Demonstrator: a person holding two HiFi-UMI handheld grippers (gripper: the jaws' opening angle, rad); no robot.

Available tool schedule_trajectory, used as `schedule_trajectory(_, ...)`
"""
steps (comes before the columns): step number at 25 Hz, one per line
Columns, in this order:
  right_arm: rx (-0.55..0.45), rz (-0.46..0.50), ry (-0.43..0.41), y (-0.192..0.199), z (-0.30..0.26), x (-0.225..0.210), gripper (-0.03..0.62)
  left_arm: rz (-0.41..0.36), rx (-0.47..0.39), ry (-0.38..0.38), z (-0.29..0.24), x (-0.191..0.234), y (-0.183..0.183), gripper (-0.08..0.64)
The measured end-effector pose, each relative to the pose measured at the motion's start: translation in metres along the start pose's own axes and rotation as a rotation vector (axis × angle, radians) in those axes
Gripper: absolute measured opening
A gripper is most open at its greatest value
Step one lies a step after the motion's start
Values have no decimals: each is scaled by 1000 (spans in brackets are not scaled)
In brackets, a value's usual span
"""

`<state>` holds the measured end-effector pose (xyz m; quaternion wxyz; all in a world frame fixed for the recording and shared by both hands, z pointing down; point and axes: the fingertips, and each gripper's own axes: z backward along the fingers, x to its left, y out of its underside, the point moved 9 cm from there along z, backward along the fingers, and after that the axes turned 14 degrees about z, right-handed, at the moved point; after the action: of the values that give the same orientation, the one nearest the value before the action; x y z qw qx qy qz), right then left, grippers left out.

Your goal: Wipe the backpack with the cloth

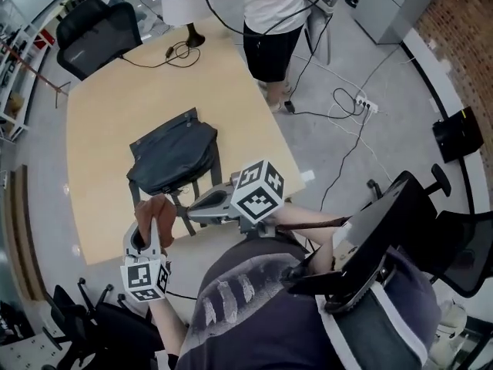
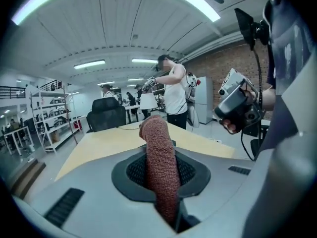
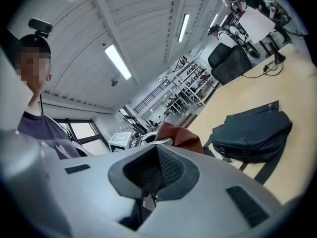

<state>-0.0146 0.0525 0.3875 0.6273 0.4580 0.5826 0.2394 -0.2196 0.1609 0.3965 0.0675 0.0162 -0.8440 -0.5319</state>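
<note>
When seen from the head view, left gripper (image 1: 152, 228) at the lower left of the frame, fingers pinched tight on a reddish-brown cloth (image 1: 156, 209). In the left gripper view, same cloth squeezed in the middle of the frame between the two big grey fingers (image 2: 74, 192). Standing up like a fat fuzzy roll, top end bent a little to the left. Only a narrow gap there, filled up by the cloth.

Right gripper (image 1: 192, 205) in the middle of the head view, pointing left, tips just beside the cloth and near the backpack's straps. In the right gripper view, fingers (image 3: 223, 182) closed together, holding nothing, just a thin dark line down the middle.

Backpack (image 1: 173, 154) dark blue-grey, lying flat on the light wooden tabletop (image 1: 108, 114), a bit left of the middle of the head view, just above both grippers. Straps hanging toward the near edge.

Black-and-white square markers on the right gripper's cube (image 1: 258, 191), with no letters. Any label on the backpack too small to read.

At the top of the head view, a person (image 1: 269, 21) standing by the far edge of the tabletop. At the upper left, a black chair (image 1: 96, 33).
</note>
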Motion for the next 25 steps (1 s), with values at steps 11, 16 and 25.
schedule_trajectory(11,21,-22,36,51,-104,104,2,93,-22,141,120,28,75,57)
schedule_trajectory(16,19,-67,94,69,-109,130,2,53,-28,264,134,18,85,57)
schedule_trajectory(25,-14,-101,40,79,-88,157,2,52,-17,298,149,-17,81,57)
